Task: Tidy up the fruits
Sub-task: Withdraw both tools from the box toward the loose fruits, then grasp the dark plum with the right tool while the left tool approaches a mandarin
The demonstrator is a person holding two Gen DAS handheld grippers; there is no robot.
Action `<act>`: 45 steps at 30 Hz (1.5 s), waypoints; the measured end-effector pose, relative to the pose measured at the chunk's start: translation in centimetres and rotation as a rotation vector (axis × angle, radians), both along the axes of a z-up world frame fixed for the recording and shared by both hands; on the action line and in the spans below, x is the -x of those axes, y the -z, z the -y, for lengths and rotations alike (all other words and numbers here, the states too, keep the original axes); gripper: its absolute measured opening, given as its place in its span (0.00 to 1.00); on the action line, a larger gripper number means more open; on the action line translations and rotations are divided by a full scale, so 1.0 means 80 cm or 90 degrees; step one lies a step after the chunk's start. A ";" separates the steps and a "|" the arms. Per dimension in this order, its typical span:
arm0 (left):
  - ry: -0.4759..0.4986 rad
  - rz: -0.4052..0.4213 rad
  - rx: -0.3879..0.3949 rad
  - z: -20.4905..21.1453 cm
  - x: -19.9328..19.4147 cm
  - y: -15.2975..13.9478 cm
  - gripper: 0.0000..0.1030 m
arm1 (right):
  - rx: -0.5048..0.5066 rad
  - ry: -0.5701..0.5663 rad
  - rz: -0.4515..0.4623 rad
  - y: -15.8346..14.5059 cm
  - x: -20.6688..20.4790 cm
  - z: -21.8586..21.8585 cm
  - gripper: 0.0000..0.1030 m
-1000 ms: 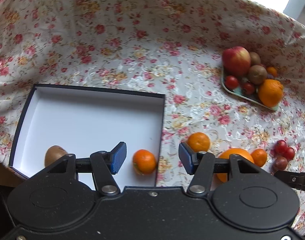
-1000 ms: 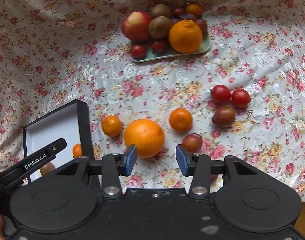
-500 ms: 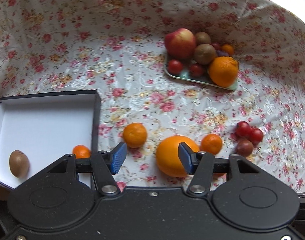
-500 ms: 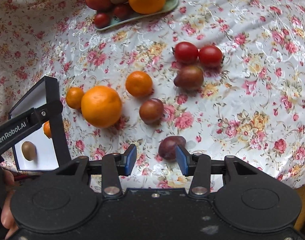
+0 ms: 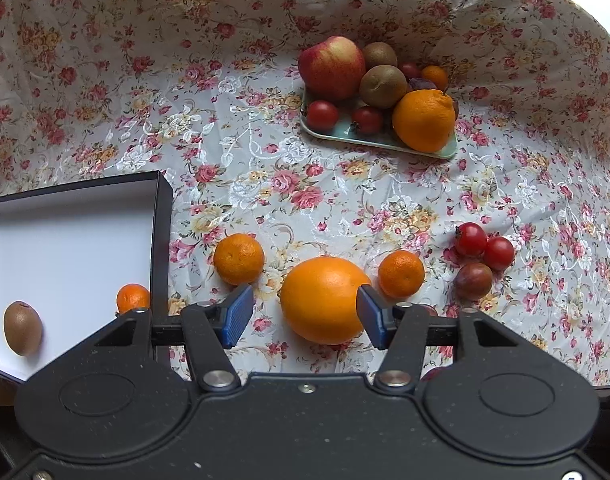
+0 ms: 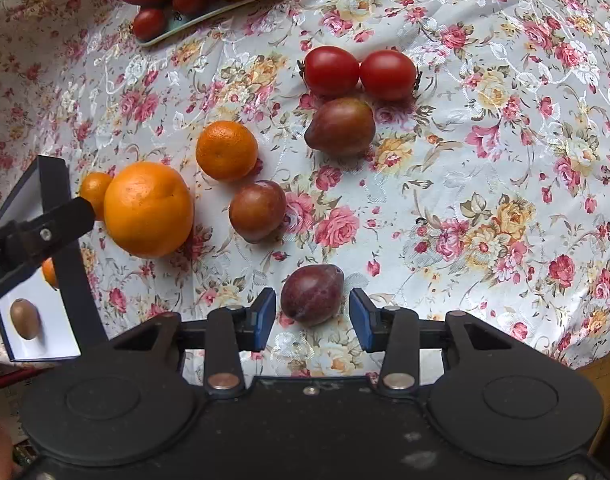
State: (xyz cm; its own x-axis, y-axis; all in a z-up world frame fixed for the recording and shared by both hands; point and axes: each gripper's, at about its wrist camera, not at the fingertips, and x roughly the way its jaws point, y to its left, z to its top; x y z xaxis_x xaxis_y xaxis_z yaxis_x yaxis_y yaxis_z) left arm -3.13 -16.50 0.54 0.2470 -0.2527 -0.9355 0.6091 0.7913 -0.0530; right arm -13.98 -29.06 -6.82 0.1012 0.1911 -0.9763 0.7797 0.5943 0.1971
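1. Left claw [image 5: 301, 316]: spread wide and holding nothing. Its blue pads stand either side of the large orange [image 5: 325, 300], the right pad close against the fruit's flank and the left pad apart from it. The wide opening suits the fruit's girth; judged to be lining up for a grasp.

2. Right claw [image 6: 312, 318]: likewise open and empty. The dark plum [image 6: 312, 294] lies on the surface [image 6: 485, 184] between the two pads, with a gap on each side. The framing suggests this plum is the right side's chosen item.

3. Black box [image 5: 163, 216]: sits at the left of the surface, white inside. It holds a kiwi [image 5: 23, 328] and a small mandarin [image 5: 133, 298] by its right wall. Judged to be the receiving container, set within easy reach of the left claw.

4. Loose fruit: two mandarins [image 5: 239, 258] flank the large orange; two red tomatoes [image 6: 331, 70] touch each other, with a brownish plum [image 6: 341, 126] just below them and another [image 6: 257, 210] nearer the orange.

5. Green tray [image 5: 345, 136]: at the far side, heaped with an apple [image 5: 331, 66], kiwis, tomatoes and an orange.

6. Progress: early; most fruit remains outside the box.
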 end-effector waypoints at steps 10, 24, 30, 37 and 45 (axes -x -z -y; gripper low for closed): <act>-0.008 -0.007 0.009 -0.008 -0.008 -0.002 0.59 | 0.044 -0.027 -0.025 0.012 -0.014 -0.019 0.36; -0.044 -0.029 0.023 -0.031 -0.028 0.000 0.58 | 0.067 -0.018 -0.034 0.015 -0.020 -0.015 0.37; -0.061 -0.041 0.022 -0.040 -0.037 0.006 0.58 | 0.066 -0.026 -0.065 0.033 -0.027 -0.020 0.37; -0.088 -0.069 0.031 -0.047 -0.051 0.013 0.58 | 0.082 -0.018 -0.058 0.024 -0.029 -0.017 0.35; -0.092 -0.050 0.014 -0.036 -0.069 0.019 0.58 | 0.060 0.019 -0.015 -0.011 -0.025 0.003 0.35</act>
State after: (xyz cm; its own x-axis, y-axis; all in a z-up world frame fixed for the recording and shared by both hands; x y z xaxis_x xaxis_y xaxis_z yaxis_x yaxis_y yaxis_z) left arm 2.41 -13.63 -1.01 0.2084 -0.2398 -0.9482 0.4825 0.8685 -0.1136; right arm -12.02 -29.32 -5.96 0.0828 0.0957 -0.9920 0.8012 0.5856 0.1234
